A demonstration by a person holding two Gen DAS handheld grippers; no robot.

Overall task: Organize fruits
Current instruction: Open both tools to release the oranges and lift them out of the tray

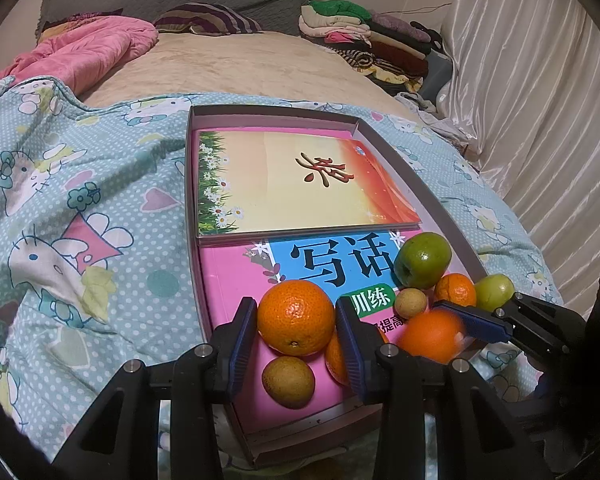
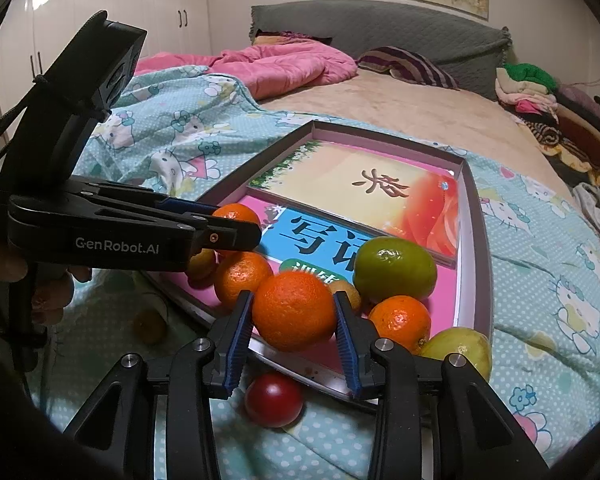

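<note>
A shallow pink box (image 1: 191, 184) lies on the bed with two books inside. My left gripper (image 1: 296, 312) is shut on an orange (image 1: 296, 322) over the box's near end; below it lie a brown fruit (image 1: 288, 376) and another orange (image 1: 336, 356). My right gripper (image 2: 293, 305) is shut on a second orange (image 2: 294, 314) above the box's near corner. Beside it sit a big green fruit (image 2: 396, 270), a small orange (image 2: 400, 322) and a pale green fruit (image 2: 458, 350). On the blanket outside the box lie a red fruit (image 2: 274, 400) and a yellowish fruit (image 2: 150, 326).
The box rests on a teal cartoon-print blanket (image 1: 80, 200). A pink quilt (image 1: 88, 52) and a striped pillow (image 1: 208, 20) lie further up the bed. Folded clothes (image 1: 364, 36) are stacked at the far right, beside a pale curtain (image 1: 540, 100). A hand (image 2: 4, 268) holds the left gripper.
</note>
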